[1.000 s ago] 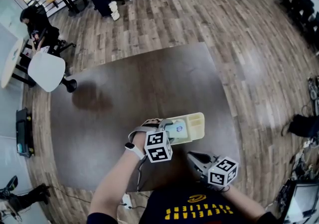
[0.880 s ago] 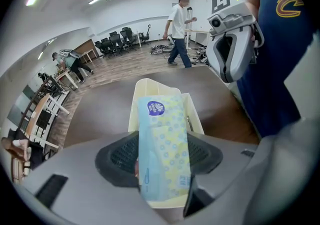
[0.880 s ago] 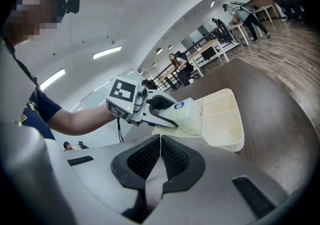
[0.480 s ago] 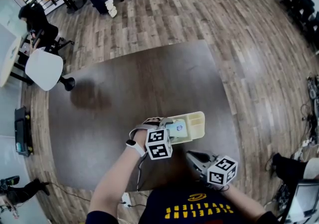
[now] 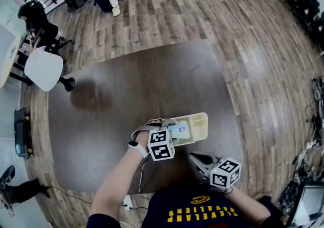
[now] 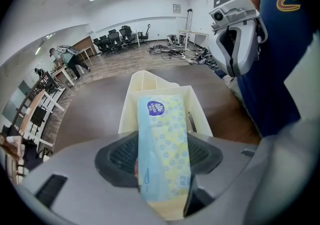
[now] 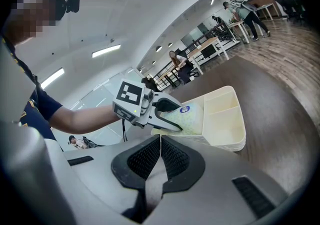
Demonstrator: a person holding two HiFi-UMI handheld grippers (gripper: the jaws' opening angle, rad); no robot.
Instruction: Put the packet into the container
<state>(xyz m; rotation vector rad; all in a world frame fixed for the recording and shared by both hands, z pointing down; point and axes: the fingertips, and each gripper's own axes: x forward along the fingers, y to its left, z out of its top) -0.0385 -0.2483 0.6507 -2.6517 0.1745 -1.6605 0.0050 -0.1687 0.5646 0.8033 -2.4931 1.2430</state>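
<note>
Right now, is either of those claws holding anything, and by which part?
The left gripper grips the packet by its two long sides, near mid-length. The right gripper is shut and empty.

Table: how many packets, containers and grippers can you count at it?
packet: 1
container: 1
grippers: 2 (left gripper, right gripper)
Total: 4
</note>
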